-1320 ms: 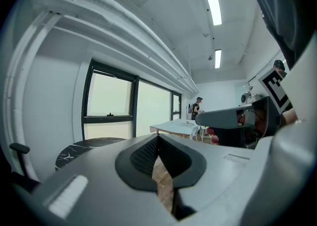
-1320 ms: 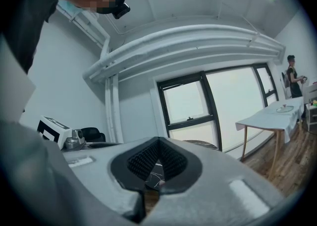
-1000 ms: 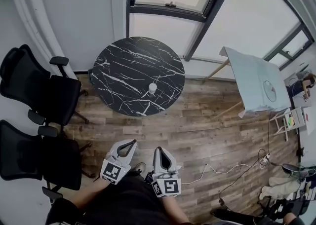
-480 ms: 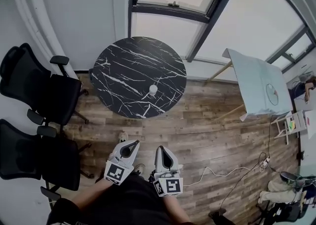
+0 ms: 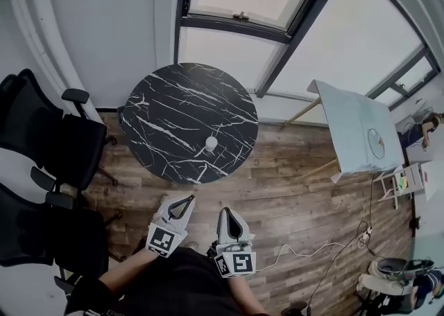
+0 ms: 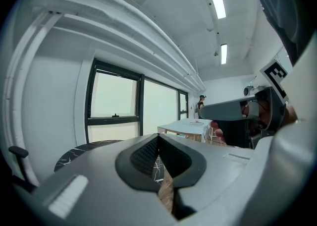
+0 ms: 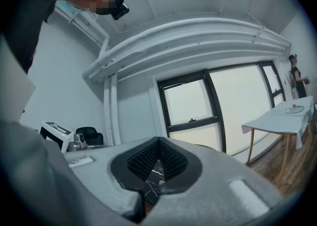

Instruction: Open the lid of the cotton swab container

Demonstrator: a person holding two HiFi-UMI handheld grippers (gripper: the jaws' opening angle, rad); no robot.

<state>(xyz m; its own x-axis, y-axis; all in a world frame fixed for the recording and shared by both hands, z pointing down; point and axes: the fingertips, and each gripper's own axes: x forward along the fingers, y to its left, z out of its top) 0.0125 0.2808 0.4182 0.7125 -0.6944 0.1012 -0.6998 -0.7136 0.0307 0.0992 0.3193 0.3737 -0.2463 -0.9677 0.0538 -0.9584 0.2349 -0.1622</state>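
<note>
Approach stage; the lid is untouched. The cotton swab container [image 5: 211, 143] stands on the round black table [image 5: 166, 100], near its closer edge and well apart from both grippers. The left gripper [image 5: 184, 202] and right gripper [image 5: 225, 213] have their jaws clenched on nothing. The next move calls for reaching the table, opening the jaws, steadying the container and lifting its lid. Office chairs [image 5: 69, 148] stand to the left, and only wooden floor [image 5: 291, 190] lies in between.

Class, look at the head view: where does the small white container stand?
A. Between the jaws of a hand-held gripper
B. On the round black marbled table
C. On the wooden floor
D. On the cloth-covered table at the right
B: the small white container stands upright on the round black marbled table, with dark tabletop showing all around it.
</note>
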